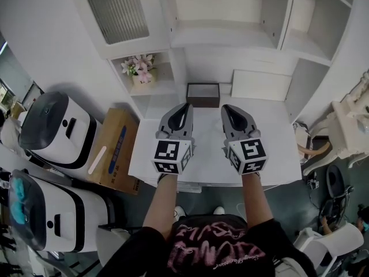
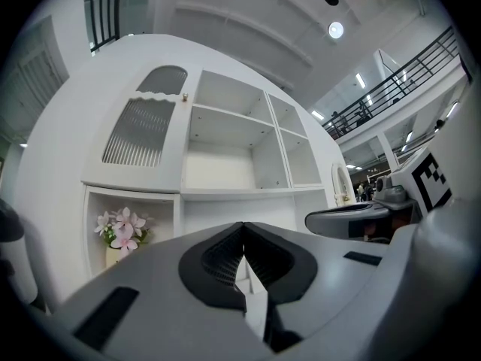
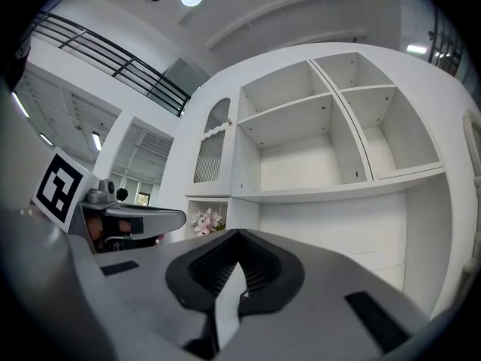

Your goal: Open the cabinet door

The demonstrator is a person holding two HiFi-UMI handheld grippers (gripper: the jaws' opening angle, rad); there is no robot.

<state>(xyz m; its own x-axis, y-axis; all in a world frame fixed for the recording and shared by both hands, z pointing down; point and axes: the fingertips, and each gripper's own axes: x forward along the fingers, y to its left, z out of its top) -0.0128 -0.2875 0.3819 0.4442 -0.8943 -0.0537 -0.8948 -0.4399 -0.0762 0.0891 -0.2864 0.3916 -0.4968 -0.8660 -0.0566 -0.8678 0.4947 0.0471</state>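
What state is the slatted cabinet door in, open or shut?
Shut: the cabinet door lies flush, with no gap along its edges.

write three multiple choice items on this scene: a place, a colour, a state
1. Where do the pink flowers stand? A on the floor; B in the cubby under the louvred cabinet door; C on the top shelf.
2. What colour is the small box at the back of the desk? A dark; B red; C yellow.
3. How do the left gripper's jaws stand? A shut, empty; B wide open; C shut on a knob.
Answers: B, they sit just below the door; A, its frame is dark; A, the jaws meet on nothing.
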